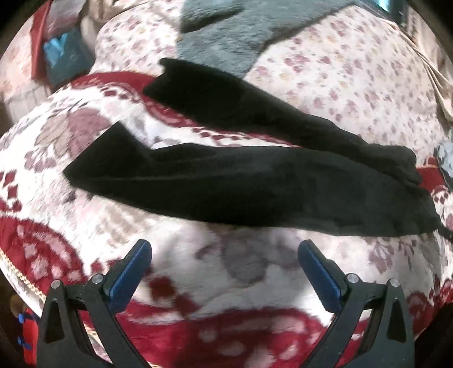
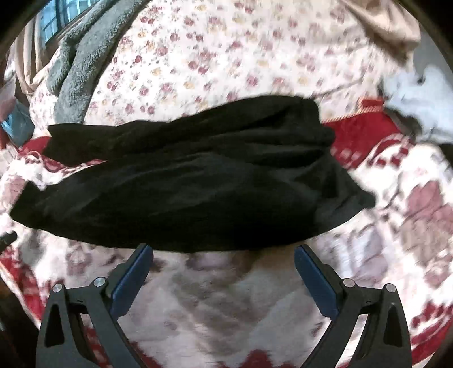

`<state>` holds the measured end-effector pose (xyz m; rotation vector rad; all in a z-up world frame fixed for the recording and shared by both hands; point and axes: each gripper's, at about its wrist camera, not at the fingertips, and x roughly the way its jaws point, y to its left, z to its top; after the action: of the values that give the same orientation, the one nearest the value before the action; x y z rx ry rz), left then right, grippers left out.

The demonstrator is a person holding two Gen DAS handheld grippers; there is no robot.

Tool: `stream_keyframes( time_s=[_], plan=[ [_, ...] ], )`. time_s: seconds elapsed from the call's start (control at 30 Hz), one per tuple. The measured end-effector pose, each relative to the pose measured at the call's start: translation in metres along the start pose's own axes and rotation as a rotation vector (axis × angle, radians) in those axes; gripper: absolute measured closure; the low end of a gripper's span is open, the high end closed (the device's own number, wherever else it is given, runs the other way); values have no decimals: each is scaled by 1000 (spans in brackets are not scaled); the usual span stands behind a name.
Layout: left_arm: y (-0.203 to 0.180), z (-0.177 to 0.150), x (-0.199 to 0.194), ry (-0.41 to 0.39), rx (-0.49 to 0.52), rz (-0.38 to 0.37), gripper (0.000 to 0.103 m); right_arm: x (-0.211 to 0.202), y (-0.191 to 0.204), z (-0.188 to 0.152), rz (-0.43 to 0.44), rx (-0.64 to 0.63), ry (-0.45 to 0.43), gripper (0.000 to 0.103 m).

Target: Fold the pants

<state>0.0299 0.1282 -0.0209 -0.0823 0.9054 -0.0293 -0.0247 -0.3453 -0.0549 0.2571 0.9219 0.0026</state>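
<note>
- The black pants (image 1: 254, 181) lie spread on the red-and-white patterned blanket (image 1: 85, 226) of a bed, both legs running sideways across the left wrist view and splaying apart toward the cuffs, with a wedge of blanket showing between them.
- The waist end of the pants (image 2: 198, 181) sits bunched and rumpled in the right wrist view, its far edge reaching onto the floral sheet (image 2: 226, 51) beyond the blanket.
- The left claw (image 1: 225, 252) is spread wide, holds nothing, and sits just short of the near leg's edge, over bare blanket.
- The right claw (image 2: 223, 250) is likewise spread and empty, with its fingertips right at the near hem of the pants; whether they touch the cloth I cannot tell.
- Likely step: taking hold of the near edge to bring one leg over the other. No fold looks done yet.
- Risk: the blanket is plush, so a low pinch may catch its pile along with the pants and drag the bedding.
- Risk: the cloth near the waist is heaped in several layers, so a bite there may take only the top layer and leave the rest behind.
- Risk: with the legs splayed, lifting one side alone would probably give a skewed fold with mismatched cuffs.
- A grey fleece throw (image 1: 240, 25) lies beyond the pants, well apart from them, and seems unlikely to interfere.
</note>
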Motion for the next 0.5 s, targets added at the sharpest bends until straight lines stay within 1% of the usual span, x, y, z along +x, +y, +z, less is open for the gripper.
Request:
stream_keyframes(
  time_s=[0.03, 0.07, 0.13, 0.17, 0.3, 0.4, 0.5],
  plan=[
    [6, 0, -1, -2, -14, 9, 0, 3, 5, 0, 27, -2, 9, 1],
    [12, 1, -1, -4, -26, 20, 0, 5, 16, 0, 32, -32, 8, 1],
    [27, 4, 0, -9, -58, 46, 0, 8, 38, -2, 23, -113, -17, 2],
    [34, 6, 2, -5, -79, 54, 0, 11, 51, -3, 33, -158, -27, 2],
    [49, 11, 8, 6, -138, 31, 0, 25, 87, -5, 95, -240, -11, 5],
    [47, 15, 13, 7, -123, 37, 0, 31, 103, -2, 102, -279, -20, 6],
    [39, 25, 19, 5, -98, 34, 0, 36, 107, 15, 116, -275, -26, 6]
  ],
)
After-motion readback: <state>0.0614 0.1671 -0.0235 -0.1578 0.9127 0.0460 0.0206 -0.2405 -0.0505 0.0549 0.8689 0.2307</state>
